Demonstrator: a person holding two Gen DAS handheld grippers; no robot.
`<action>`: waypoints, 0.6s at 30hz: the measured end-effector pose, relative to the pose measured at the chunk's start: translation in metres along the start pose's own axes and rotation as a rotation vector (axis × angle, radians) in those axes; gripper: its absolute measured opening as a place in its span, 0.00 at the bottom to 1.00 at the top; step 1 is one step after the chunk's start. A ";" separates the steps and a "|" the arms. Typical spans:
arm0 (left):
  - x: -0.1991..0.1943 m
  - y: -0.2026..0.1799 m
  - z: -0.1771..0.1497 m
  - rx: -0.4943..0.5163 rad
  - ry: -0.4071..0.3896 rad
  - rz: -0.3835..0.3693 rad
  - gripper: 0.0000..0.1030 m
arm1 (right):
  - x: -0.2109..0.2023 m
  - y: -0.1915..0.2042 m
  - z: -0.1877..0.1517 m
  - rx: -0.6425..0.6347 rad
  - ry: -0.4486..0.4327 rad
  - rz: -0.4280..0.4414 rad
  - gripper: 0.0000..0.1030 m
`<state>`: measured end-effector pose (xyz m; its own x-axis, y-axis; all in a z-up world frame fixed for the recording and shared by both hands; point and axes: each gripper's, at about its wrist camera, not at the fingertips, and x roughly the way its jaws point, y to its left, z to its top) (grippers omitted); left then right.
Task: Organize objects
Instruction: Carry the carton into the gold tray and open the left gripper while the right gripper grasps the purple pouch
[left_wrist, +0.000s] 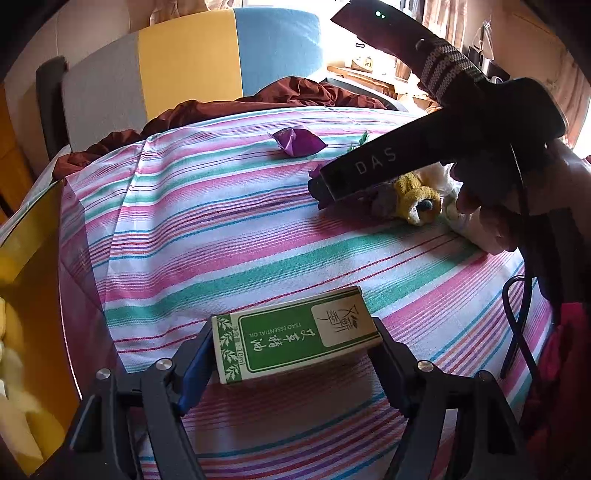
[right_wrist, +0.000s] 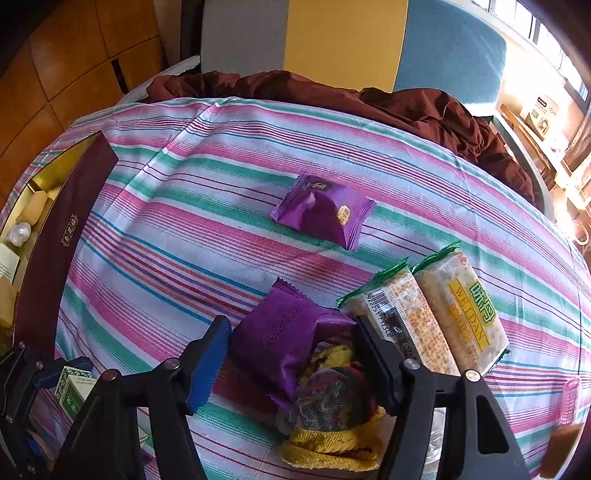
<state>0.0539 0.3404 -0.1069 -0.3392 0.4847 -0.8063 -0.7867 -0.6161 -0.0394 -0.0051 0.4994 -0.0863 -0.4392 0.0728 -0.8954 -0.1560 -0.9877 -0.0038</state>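
My left gripper (left_wrist: 293, 334) is shut on a green and cream essential oil box (left_wrist: 295, 328), gripped by its two short ends just above the striped cloth. The same box (right_wrist: 74, 387) shows at the lower left of the right wrist view. My right gripper (right_wrist: 291, 332) has both pads against a purple snack packet (right_wrist: 280, 339), which looks creased on its right side and lies partly over a yellow knitted item (right_wrist: 332, 410). In the left wrist view the right gripper (left_wrist: 321, 192) points down beside that knitted item (left_wrist: 417, 203), with a hand behind it.
A second purple packet (right_wrist: 325, 210) lies further back on the striped tablecloth (right_wrist: 166, 221). Two clear cracker packets (right_wrist: 458, 306) sit right of my right gripper. A maroon box with a gold lining (right_wrist: 62, 229) stands at the left with several items inside. Brown fabric (right_wrist: 424, 107) is bunched at the far edge.
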 end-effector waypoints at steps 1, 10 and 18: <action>-0.001 0.000 0.000 0.001 0.000 0.003 0.74 | -0.002 -0.001 0.000 0.004 -0.007 0.006 0.62; -0.038 0.006 0.008 -0.038 -0.068 -0.034 0.74 | -0.005 0.001 0.000 0.004 -0.022 0.018 0.60; -0.083 0.036 0.015 -0.112 -0.145 -0.009 0.74 | -0.004 0.005 -0.002 -0.008 -0.023 -0.008 0.60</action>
<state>0.0459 0.2868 -0.0328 -0.4096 0.5702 -0.7121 -0.7303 -0.6728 -0.1186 -0.0024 0.4939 -0.0836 -0.4584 0.0842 -0.8847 -0.1524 -0.9882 -0.0151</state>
